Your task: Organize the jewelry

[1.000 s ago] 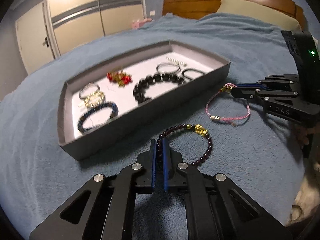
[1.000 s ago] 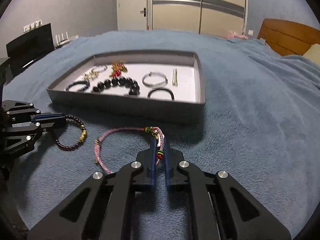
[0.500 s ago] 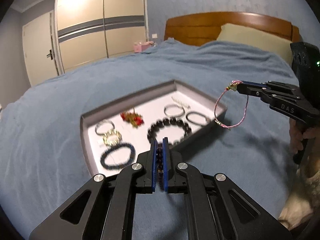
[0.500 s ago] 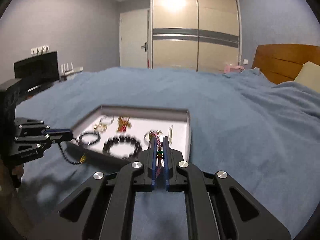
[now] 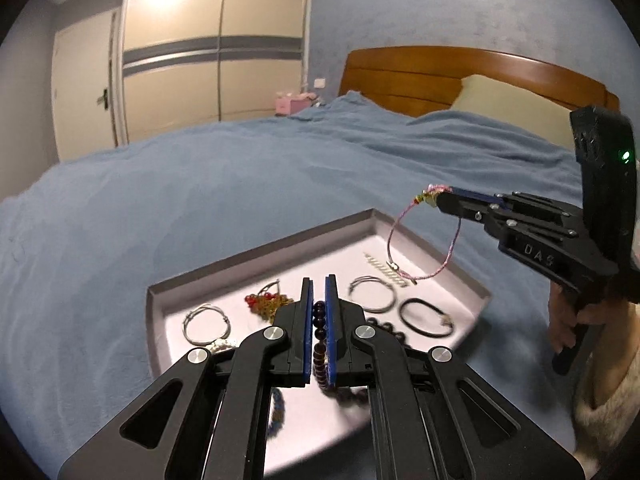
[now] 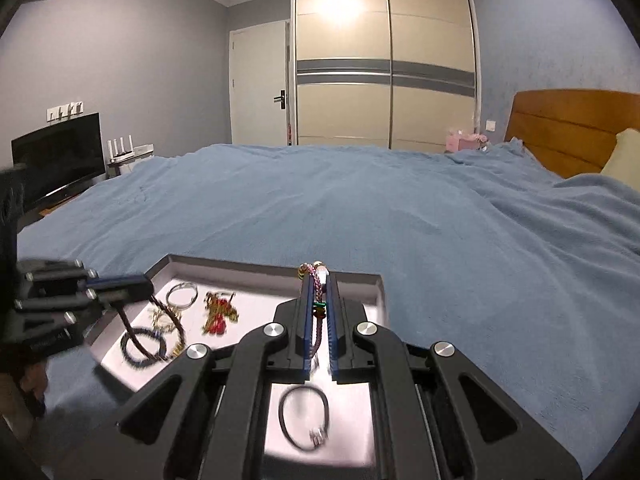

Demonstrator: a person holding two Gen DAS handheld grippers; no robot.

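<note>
Blue-blanketed bed (image 6: 400, 216) carries a tray (image 5: 256, 250) (grey).

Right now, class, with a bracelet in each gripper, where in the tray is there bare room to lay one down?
The tray is bare along its far wall, behind the red charm piece and silver ring. It is crowded in the middle and near side, around the black cord loop. The pink bracelet in the right gripper hangs over the far corner.
</note>
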